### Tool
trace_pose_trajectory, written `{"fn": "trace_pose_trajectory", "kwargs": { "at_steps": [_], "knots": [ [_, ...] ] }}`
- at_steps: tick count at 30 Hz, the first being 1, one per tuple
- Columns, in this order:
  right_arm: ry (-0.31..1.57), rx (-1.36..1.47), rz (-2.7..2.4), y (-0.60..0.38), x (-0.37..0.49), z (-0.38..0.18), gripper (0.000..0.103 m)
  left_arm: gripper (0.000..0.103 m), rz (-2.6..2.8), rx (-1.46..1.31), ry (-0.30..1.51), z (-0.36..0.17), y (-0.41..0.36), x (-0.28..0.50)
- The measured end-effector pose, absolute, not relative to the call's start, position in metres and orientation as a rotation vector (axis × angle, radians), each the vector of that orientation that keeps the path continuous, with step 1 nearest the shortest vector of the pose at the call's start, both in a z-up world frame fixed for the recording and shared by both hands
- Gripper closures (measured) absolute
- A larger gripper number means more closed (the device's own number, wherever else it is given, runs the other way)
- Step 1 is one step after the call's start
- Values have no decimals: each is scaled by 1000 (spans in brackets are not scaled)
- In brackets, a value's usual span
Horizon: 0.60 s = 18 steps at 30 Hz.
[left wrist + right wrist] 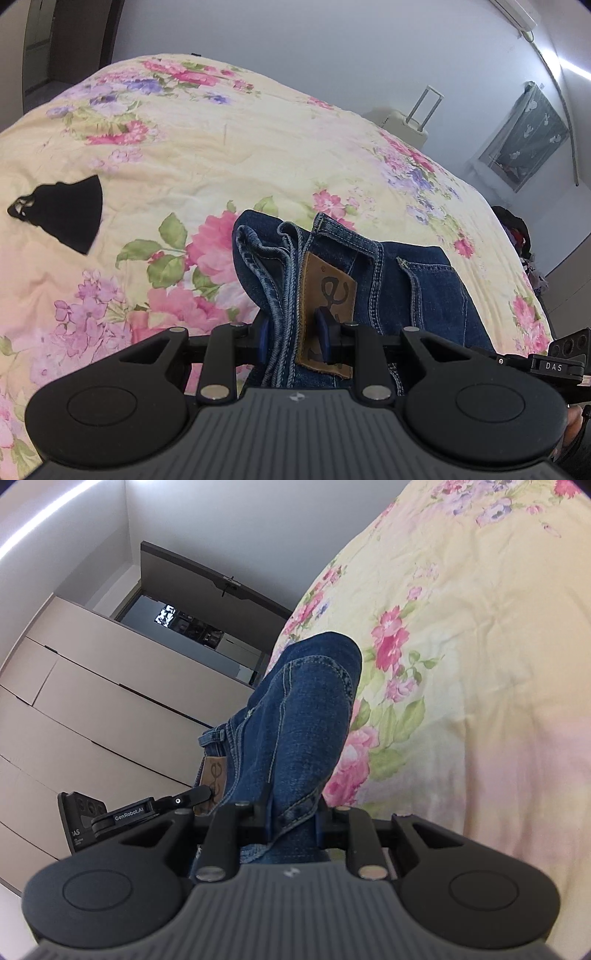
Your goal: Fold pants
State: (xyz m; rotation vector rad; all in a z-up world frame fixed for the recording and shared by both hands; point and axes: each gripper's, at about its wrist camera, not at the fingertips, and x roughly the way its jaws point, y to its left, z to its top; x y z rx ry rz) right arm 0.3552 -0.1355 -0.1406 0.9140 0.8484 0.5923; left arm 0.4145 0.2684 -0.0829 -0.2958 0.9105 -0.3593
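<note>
Far off to the left of the left tool (293, 338), a small black cloth item (64, 214) lies by itself on the bed's floral quilt (221, 140), well apart from the work. Straight ahead of that tool, the jeans (369, 280) sit bunched on the quilt, and the tool is clamped on the waistband, one finger pressed against the brown leather patch (325, 306), the other on the far side of the stacked denim edges. To this tool's right, the body of the other tool shows at the frame edge, so the two grips are close together on the same end of the garment.

In the right wrist view, the right tool (293, 823) is likewise closed on a thick fold of denim, and the jeans (303, 716) run straight ahead from between its fingers, their long axis pointing away along the tool's own line toward the bed edge. The left tool's finger touches the patch (212, 779) just to this tool's left. To the right lies open quilt (461, 664).

My judgement: the pants are already doubled over and lifted or being carried by the waistband end. With the length extending forward of both tools and neither nearer than the other, the coming move likely turns on laying that far end down first and bringing the gripped end over it.
</note>
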Motion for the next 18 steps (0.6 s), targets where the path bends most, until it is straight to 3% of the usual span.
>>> {"fn": "trace_pose_trajectory", "kwargs": {
  "at_steps": [9,18],
  "knots": [
    [985,852,506,-115,392,-223,88,73,-369,-494,955,-190,305,440],
    [1028,784,427,-112,397,-266,85,63,-370,-500,972,-201,310,439]
  ]
}}
